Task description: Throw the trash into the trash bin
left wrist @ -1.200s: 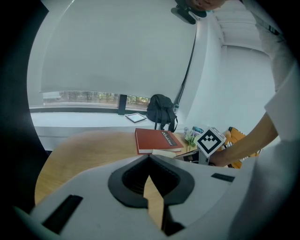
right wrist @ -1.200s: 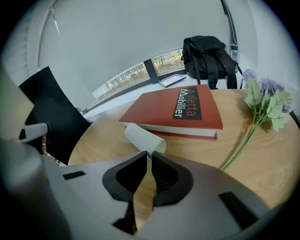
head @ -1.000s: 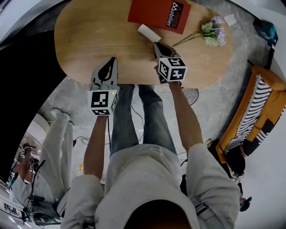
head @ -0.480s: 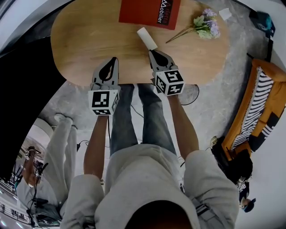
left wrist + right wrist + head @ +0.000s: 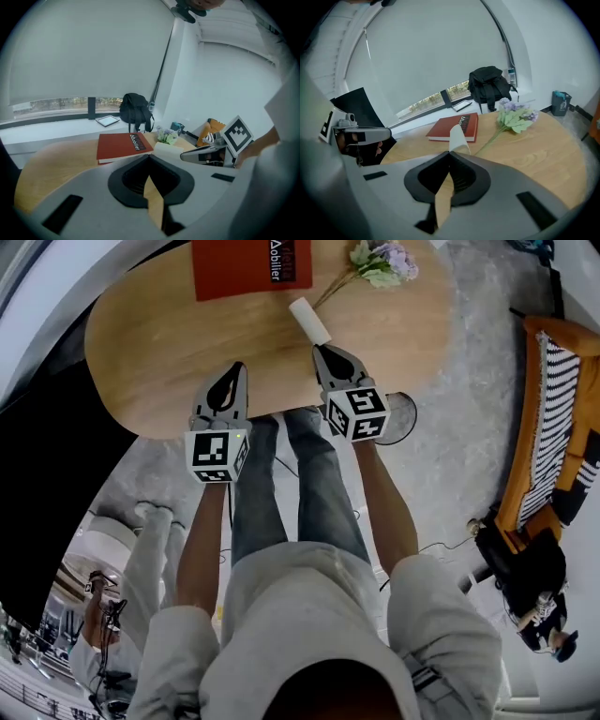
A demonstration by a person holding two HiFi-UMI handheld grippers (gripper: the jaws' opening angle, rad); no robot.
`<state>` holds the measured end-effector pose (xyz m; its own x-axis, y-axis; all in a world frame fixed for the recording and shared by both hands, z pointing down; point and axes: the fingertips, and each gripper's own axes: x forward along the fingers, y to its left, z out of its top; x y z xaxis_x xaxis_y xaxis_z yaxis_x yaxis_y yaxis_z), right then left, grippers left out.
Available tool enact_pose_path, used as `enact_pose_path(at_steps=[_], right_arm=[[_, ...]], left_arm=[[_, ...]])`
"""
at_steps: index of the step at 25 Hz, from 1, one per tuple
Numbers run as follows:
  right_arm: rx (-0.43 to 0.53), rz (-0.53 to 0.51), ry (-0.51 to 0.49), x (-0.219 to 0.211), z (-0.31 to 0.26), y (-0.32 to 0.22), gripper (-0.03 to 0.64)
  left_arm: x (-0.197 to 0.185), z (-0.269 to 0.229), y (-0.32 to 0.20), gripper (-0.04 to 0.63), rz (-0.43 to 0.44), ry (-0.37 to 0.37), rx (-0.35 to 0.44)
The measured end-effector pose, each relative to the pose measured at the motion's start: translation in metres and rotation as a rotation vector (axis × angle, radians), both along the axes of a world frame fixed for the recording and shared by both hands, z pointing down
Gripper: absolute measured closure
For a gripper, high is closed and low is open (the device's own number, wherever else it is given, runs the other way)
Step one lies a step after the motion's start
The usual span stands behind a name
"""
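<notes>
Trash [image 5: 308,320], a white paper piece, sticks out of our right claw [image 5: 319,348], which is clenched on it over the desk [image 5: 159,343]. Our left claw [image 5: 240,366] is clenched and empty at the desk edge. A red book [image 5: 234,266] and flowers [image 5: 380,261] lie beyond.

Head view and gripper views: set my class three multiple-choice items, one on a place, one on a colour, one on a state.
1. Where does the red book lie? A on the wooden table; B in a drawer; C on a shelf.
2. What colour is the paper roll in the right gripper? A green; B white; C black.
3. How do the jaws of the left gripper stand? A wide apart; B closed on a pen; C together, empty.
Answers: 1 A, the book lies flat on the table; 2 B, the roll shows white; 3 C, its view shows them meeting on nothing.
</notes>
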<state>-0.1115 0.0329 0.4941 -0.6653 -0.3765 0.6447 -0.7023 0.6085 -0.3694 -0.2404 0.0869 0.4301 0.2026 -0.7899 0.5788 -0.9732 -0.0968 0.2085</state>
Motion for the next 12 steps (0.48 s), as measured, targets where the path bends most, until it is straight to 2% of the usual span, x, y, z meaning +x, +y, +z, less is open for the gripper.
enact_pose_path(at_steps=[12], right_arm=[[-0.006,0.369,0.042,0.168,0.005,0.001,0.586]], left_arm=[[0.138,0.003,-0.049,0.578,0.334,0.022,0.009]])
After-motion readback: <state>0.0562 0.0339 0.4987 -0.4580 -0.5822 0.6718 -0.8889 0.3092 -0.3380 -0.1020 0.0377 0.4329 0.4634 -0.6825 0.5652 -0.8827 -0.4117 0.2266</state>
